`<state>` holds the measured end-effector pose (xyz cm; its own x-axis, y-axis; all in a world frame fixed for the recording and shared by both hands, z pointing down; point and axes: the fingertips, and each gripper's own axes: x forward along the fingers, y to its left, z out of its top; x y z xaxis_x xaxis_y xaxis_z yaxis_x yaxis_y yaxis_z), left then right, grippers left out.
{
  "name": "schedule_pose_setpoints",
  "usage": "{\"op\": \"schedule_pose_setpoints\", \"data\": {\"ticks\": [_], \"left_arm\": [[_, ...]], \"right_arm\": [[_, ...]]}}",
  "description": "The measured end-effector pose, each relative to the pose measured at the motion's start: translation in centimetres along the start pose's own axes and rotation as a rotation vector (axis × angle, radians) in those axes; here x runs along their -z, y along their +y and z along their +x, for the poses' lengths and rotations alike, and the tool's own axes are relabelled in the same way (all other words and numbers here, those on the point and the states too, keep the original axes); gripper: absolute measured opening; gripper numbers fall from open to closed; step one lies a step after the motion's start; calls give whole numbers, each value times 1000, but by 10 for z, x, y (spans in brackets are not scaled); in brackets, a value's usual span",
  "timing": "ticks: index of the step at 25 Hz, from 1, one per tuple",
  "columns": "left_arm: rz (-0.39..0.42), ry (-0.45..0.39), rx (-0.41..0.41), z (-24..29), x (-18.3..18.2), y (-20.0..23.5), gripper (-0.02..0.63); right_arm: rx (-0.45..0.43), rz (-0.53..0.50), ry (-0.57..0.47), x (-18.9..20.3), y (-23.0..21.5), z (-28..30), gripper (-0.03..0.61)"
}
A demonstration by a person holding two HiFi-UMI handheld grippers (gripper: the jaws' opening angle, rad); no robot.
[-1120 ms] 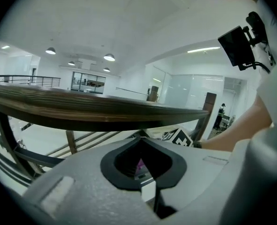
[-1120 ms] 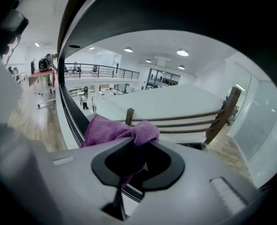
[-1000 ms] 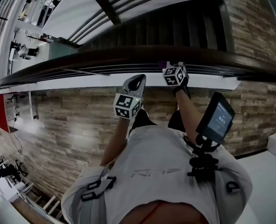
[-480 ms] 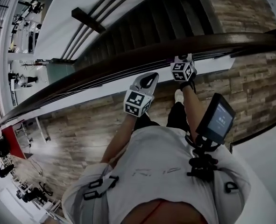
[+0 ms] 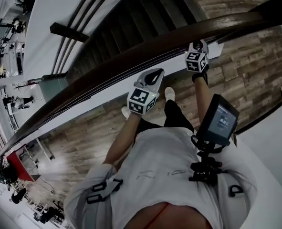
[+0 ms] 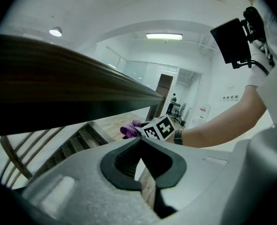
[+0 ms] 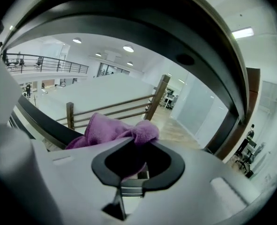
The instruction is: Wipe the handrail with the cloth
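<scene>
The dark wooden handrail point(image 5: 112, 68) crosses the head view on a slant, lower left to upper right. My right gripper point(image 5: 198, 44) is up against it, shut on a purple cloth point(image 7: 111, 130) that bunches out past the jaws. In the right gripper view the handrail point(image 7: 185, 41) arches close overhead. My left gripper point(image 5: 155, 72) hovers just short of the rail, to the left of the right one, jaws shut and holding nothing. From the left gripper view point(image 6: 139, 140) the handrail point(image 6: 58, 88) fills the upper left, with the cloth point(image 6: 129, 130) and the right gripper's marker cube point(image 6: 159, 128) ahead.
A staircase point(image 5: 131, 23) drops away beyond the rail. Wood flooring point(image 5: 78, 137) lies on my side, with the person's shoes point(image 5: 169, 93) on it. A small screen point(image 5: 218, 120) is mounted at the chest. Lower railings point(image 7: 115, 107) and office space show far off.
Both grippers have shifted right and upward along the handrail, the right one keeping the cloth against it. The rail now runs steeper across the head view.
</scene>
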<state>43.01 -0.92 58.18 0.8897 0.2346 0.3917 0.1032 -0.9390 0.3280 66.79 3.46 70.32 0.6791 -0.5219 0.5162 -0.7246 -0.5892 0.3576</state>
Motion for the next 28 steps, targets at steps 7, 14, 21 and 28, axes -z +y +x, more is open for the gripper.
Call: {"op": "schedule_pose_setpoints", "data": {"ticks": [7, 14, 21, 28], "left_arm": [[-9, -6, 65, 64, -6, -26, 2], [24, -23, 71, 72, -19, -40, 2], [0, -51, -47, 3, 8, -8, 2], [-141, -125, -353, -131, 59, 58, 2]], "right_arm": [[102, 42, 45, 23, -116, 33, 46], [149, 103, 71, 33, -180, 44, 46], [40, 94, -15, 4, -96, -2, 52], [-463, -155, -274, -46, 220, -157, 52]]}}
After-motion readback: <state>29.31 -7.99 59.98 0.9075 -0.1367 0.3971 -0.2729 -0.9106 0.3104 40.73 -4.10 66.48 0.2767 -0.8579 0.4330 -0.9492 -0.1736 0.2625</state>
